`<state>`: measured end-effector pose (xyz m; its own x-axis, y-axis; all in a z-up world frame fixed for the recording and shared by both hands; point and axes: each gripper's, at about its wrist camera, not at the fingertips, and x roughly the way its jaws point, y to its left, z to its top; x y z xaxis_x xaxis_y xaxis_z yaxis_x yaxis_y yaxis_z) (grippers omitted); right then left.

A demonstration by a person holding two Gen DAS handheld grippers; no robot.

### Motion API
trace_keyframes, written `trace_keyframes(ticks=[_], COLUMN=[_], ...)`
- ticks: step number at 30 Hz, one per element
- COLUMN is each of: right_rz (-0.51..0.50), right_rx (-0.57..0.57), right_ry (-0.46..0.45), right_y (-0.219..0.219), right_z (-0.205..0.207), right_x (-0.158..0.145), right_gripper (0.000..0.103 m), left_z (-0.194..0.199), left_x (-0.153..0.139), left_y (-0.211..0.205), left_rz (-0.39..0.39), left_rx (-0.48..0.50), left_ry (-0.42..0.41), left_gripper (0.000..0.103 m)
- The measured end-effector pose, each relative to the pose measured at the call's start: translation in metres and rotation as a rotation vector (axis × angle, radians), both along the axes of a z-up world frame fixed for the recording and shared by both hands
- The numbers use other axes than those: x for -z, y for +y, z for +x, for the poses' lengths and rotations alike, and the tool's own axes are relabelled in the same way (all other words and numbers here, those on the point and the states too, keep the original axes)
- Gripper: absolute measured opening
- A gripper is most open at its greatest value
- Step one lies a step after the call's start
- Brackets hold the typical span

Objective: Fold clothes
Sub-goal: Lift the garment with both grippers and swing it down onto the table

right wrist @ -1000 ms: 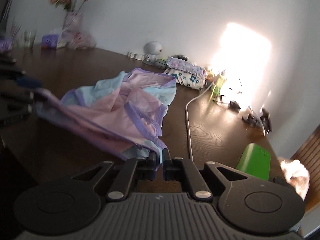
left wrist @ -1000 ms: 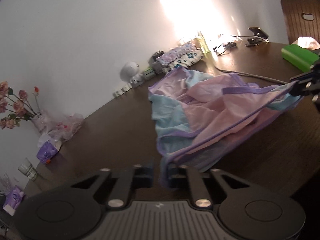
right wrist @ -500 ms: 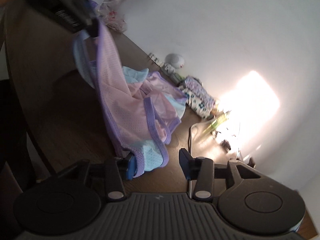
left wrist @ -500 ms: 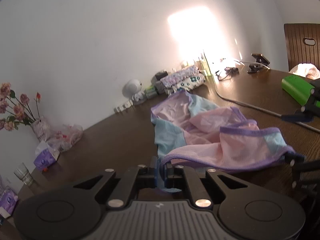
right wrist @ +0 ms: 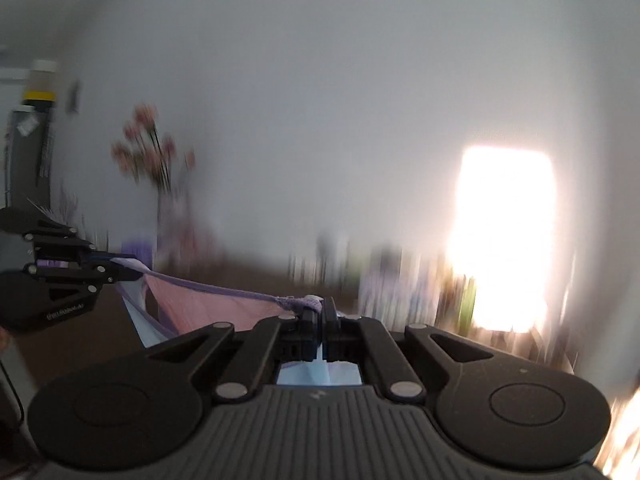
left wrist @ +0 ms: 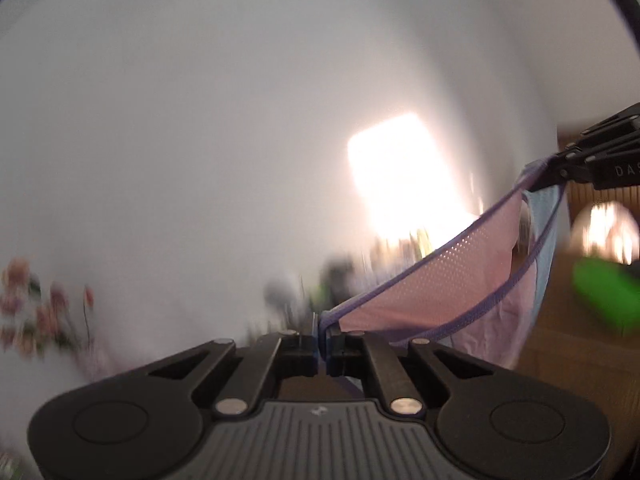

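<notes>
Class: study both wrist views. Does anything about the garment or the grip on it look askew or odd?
Nothing stands out. The left gripper and right gripper each pinch the purple hem of the pink garment, which hangs stretched between them. Only the background is blurred.

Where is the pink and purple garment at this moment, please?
The garment hangs stretched in the air between the two claws: one corner pinched in the left claw, the other in the right claw, above the brown table.

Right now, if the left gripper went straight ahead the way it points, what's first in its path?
Probably nothing near. The left gripper, shut on the garment, points over blurred clutter at the white wall. The cloth trails off right to the right gripper. Depth is unclear.
</notes>
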<state>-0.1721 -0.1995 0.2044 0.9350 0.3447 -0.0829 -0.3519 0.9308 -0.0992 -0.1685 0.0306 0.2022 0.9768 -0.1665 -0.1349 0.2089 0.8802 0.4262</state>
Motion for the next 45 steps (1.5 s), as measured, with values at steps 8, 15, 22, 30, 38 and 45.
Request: trace_keyframes(ticks=[8, 15, 22, 30, 38, 45], right_rz=[-0.151, -0.214, -0.130, -0.044, -0.240, -0.043], right_rx=[0.000, 0.065, 0.100, 0.073, 0.080, -0.091], right_ry=[-0.406, -0.234, -0.144, -0.296, 0.153, 0.645], right_y=[0.023, 0.069, 0.110, 0.099, 0.077, 0.019], right_z=[-0.037, 0.092, 0.203, 0.135, 0.089, 0.029], right_x=[-0.194, -0.184, -0.153, -0.169, 0.036, 0.150], right_gripper=[0.002, 0.002, 0.002, 0.003, 0.003, 0.046], left_z=[-0.024, 0.081, 0.158, 0.075, 0.034, 0.018], left_x=[-0.193, -0.178, -0.170, -0.202, 0.025, 0.160], left_y=[0.040, 0.047, 0.055, 0.034, 0.008, 0.058], left_rz=[-0.134, -0.065, -0.001, 0.110, 0.124, -0.390], left_rx=[0.116, -0.014, -0.188, -0.195, 0.003, 0.197], left_ry=[-0.215, -0.107, -0.186, -0.410, 0.261, 0.982], left_gripper=[0.003, 0.003, 0.004, 0.019, 0.039, 0.052])
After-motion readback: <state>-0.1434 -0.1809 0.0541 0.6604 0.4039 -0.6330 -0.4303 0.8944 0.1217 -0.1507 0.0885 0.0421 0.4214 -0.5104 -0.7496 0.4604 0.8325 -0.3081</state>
